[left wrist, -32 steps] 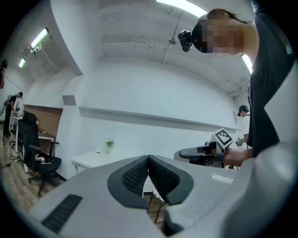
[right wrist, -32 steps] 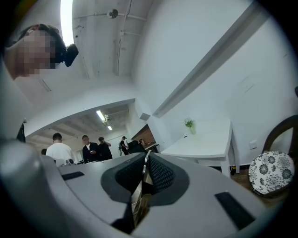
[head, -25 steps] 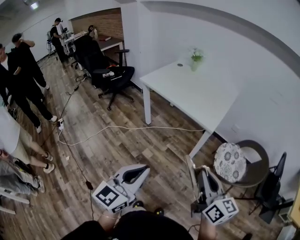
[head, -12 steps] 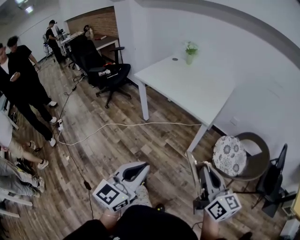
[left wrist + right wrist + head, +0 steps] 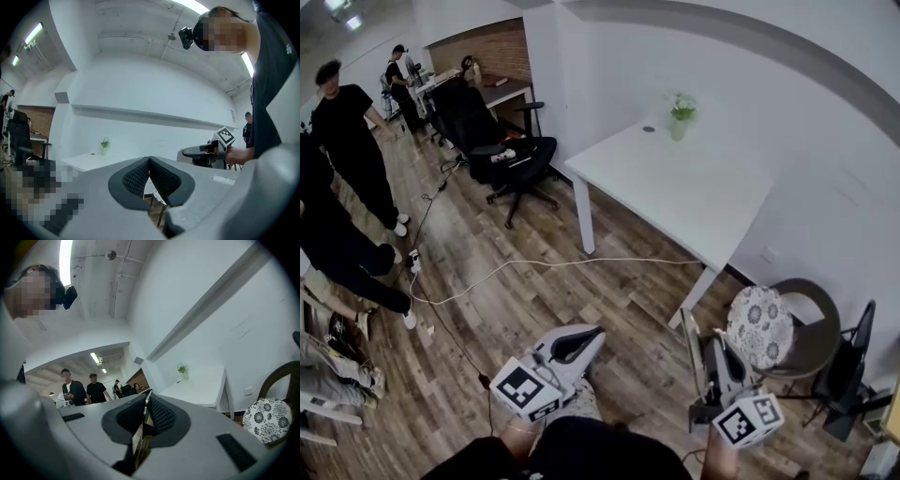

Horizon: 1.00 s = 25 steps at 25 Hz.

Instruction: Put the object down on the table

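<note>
Holding a thin flat panel (image 5: 688, 345) clamped edge-on in your right gripper (image 5: 148, 411), you faced the white table (image 5: 675, 187), well apart across the floor. Your left gripper (image 5: 149, 173) hung beside it, its 2 jaws together on nothing, probably spare.

Thin flat object (image 5: 690, 349), upright, edge-on

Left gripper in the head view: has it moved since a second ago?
Yes, slightly. The left gripper has edged forward toward the table: the floor gap between its tip and the white cable is narrower.
</note>
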Each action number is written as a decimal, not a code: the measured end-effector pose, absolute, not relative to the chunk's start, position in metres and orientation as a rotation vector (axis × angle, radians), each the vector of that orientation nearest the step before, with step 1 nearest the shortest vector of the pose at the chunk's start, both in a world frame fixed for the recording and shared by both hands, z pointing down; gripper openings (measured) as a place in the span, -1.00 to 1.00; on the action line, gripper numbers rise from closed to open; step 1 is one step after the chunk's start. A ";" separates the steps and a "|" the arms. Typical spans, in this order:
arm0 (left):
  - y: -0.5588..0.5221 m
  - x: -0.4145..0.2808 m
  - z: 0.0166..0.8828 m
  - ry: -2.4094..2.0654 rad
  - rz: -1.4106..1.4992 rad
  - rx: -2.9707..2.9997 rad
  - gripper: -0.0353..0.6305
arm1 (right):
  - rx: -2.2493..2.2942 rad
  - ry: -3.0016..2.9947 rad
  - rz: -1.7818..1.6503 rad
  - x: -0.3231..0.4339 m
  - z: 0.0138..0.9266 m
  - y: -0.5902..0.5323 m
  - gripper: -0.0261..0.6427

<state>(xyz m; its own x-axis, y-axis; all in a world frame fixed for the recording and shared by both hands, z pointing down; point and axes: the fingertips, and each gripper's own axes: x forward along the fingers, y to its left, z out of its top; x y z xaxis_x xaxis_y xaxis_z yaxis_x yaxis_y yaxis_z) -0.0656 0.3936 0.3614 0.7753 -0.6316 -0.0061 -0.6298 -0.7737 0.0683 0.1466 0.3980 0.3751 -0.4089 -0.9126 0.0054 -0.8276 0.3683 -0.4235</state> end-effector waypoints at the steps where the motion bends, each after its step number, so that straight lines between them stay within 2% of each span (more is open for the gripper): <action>1: 0.387 -0.068 0.363 -1.024 -0.044 2.899 -0.89 | -1.563 2.397 -0.541 0.144 0.377 0.392 -0.86; 25: 0.195 -0.149 0.380 -0.955 -0.009 2.870 -0.89 | -1.705 2.334 -0.574 0.076 0.387 0.219 -0.86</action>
